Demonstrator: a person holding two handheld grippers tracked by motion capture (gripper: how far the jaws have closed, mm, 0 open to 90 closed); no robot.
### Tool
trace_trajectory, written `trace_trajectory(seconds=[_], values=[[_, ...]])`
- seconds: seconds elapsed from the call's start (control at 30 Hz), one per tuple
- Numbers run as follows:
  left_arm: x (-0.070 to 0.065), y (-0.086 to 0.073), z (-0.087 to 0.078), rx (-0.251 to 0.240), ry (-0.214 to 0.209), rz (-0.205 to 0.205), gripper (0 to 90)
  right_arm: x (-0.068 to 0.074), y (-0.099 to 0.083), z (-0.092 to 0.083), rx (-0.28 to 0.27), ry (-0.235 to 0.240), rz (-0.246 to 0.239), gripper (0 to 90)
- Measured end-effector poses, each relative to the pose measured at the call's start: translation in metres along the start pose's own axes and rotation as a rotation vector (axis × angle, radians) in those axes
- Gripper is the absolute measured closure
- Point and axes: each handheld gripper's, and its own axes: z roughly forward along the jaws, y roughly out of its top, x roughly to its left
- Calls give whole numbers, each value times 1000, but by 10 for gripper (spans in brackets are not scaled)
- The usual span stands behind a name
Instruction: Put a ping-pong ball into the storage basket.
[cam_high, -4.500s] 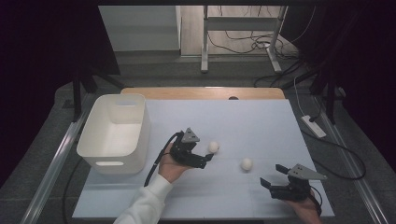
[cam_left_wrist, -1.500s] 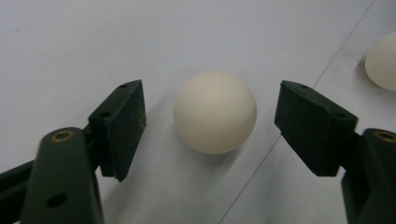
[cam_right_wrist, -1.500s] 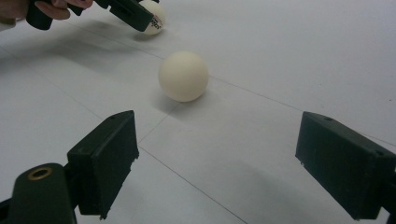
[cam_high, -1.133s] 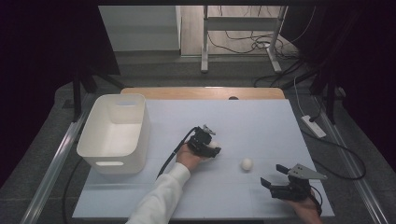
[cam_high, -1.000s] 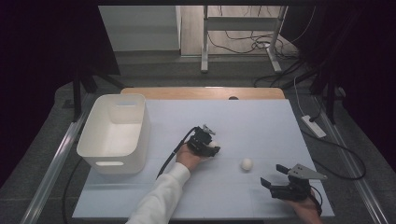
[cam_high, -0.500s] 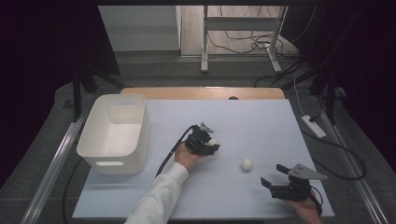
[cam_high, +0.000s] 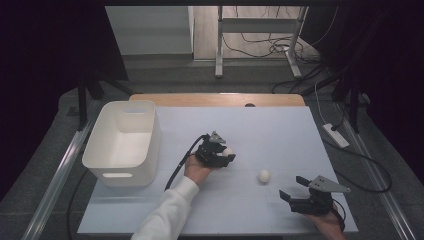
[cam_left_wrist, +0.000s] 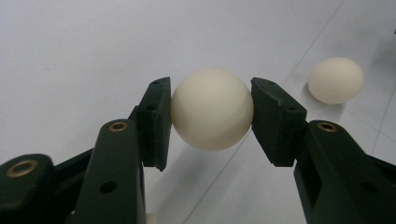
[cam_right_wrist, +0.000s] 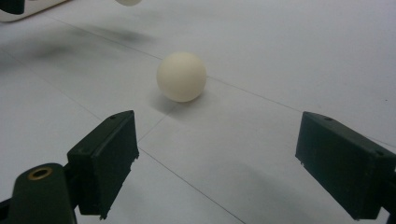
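1. We're now pinching one ball in the left gripper. Both pads are pressing its sides in the left gripper view, w/ a shadow under it, so it's riding clear of the table.

2. Vs approx a second back, the left gripper is sitting a bit higher and nearer the bin side. Before that the ball was lying on the sheet in front of the jaws; now it's coming up w/ them.

3. Meaning: grab looks done, and we're prob moving into the carry phase. The white bin at the table's left, well apart from the gripper, looks like the drop spot.

4. Second ball is lying on the table between the two grippers, untouched, same spot as before. In the right gripper view it's sitting ahead of the jaws, not between them.

5. Right gripper is resting near the front right edge, fingers spread wide, nothing in them; no change there.

6. Watch-out, as we judge it: ball is round and smooth and held only at two points, so a quick swing could pop it out.
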Motion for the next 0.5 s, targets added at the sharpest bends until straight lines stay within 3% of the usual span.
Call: trace_trajectory(seconds=[0.5], values=[[-4, 0, -14, -57, -12, 11, 510, 0, 0, 0, -1, -3, 0, 125]])
